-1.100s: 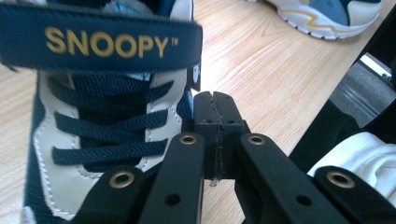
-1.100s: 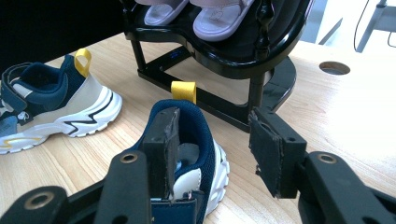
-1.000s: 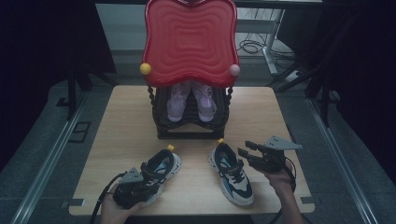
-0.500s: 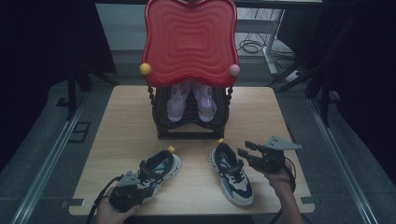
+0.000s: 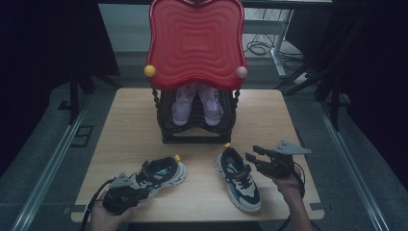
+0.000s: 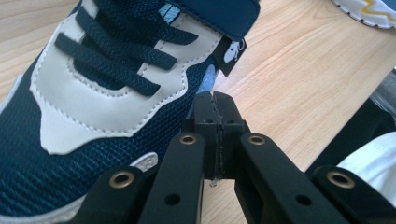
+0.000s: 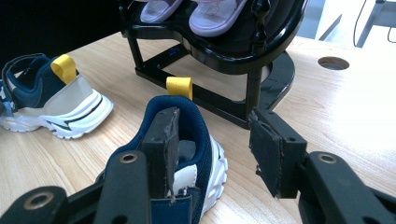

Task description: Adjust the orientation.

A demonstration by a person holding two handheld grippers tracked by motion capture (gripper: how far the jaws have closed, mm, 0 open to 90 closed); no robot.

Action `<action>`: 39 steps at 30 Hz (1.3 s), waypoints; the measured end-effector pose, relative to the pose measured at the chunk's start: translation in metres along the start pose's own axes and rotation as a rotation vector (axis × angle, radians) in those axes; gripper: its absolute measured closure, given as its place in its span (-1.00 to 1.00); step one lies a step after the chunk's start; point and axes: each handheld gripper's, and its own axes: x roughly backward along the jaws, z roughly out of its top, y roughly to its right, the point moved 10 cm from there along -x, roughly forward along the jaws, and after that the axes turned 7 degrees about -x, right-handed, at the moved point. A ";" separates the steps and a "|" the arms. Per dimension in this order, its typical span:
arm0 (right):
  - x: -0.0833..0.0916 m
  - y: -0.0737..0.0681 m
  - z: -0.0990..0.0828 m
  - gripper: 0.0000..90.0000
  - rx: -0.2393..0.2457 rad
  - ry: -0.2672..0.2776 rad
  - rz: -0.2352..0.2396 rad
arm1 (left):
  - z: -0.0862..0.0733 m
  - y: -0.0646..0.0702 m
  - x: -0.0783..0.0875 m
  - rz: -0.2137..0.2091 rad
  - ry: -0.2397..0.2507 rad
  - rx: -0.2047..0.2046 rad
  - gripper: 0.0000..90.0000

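Two navy-and-white sneakers with yellow heel tabs lie on the wooden table (image 5: 288, 120). My left gripper (image 5: 136, 191) is at the toe end of the left sneaker (image 5: 161, 174). In the left gripper view its jaws (image 6: 215, 112) are shut, pad against pad, with their tips at the side of this sneaker (image 6: 93, 116), below its strap. My right gripper (image 5: 250, 159) is open beside the right sneaker (image 5: 239, 180). In the right gripper view (image 7: 217, 135) one jaw stands over the opening of that sneaker (image 7: 205, 144) and the other outside it, neither pressing.
A black shoe rack (image 5: 166, 137) with a red wavy top (image 5: 195, 43) stands at the back middle, holding a pair of pale purple shoes (image 5: 198, 103). The table's near edge (image 5: 202, 222) is close under both hands. A round hole (image 7: 333, 62) is in the tabletop.
My left gripper has slid a little to the left at the left sneaker's toe, and that sneaker has shifted slightly. The right gripper and right sneaker have stayed put.
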 end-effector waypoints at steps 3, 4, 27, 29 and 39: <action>0.001 0.001 0.000 0.17 -0.002 0.004 -0.003 | 0.000 -0.005 0.002 -0.001 -0.002 0.007 1.00; 0.001 0.001 0.000 0.17 -0.002 0.004 -0.001 | -0.001 -0.007 0.002 0.003 -0.004 0.010 1.00; 0.000 0.004 -0.002 0.17 -0.017 0.003 -0.001 | -0.005 -0.045 0.008 0.041 0.004 0.087 1.00; 0.000 0.005 -0.002 0.16 -0.019 0.002 -0.002 | -0.005 -0.048 0.009 0.046 0.007 0.093 1.00; 0.000 0.006 -0.003 0.17 -0.022 0.000 -0.004 | -0.006 -0.063 0.011 0.066 0.012 0.126 0.99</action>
